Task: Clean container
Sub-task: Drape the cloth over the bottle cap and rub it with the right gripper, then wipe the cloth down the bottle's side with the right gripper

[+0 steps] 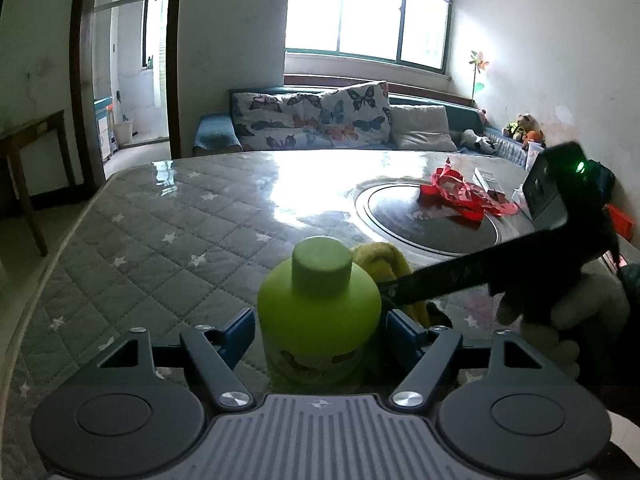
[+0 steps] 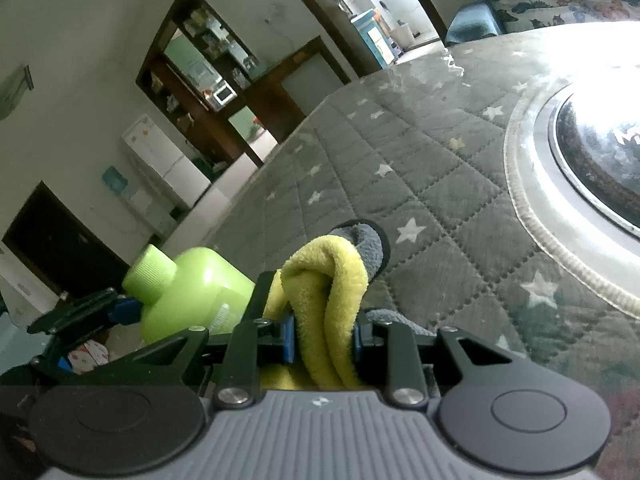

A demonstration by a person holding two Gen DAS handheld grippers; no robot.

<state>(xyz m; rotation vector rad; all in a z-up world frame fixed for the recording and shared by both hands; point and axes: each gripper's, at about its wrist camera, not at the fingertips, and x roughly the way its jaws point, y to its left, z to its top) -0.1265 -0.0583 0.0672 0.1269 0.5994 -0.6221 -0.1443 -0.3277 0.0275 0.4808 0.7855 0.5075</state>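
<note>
A lime-green bottle (image 1: pixel 316 308) with a matching cap stands upright between the blue pads of my left gripper (image 1: pixel 320 330), which is shut on its body. The same bottle (image 2: pixel 192 292) shows at the lower left of the right wrist view, with one left-gripper finger (image 2: pixel 128 308) beside it. My right gripper (image 2: pixel 324 340) is shut on a folded yellow cloth (image 2: pixel 332 280) with a grey side. In the left wrist view that cloth (image 1: pixel 384 260) sits just behind and right of the bottle, and the right gripper (image 1: pixel 390 294) reaches in from the right, held by a white-gloved hand (image 1: pixel 580 312).
The table (image 1: pixel 160 240) wears a grey quilted cover with white stars under a glossy sheet. A round dark turntable (image 1: pixel 400 208) lies at the right with red plastic (image 1: pixel 460 196) on it. A sofa with butterfly cushions (image 1: pixel 312 120) stands behind.
</note>
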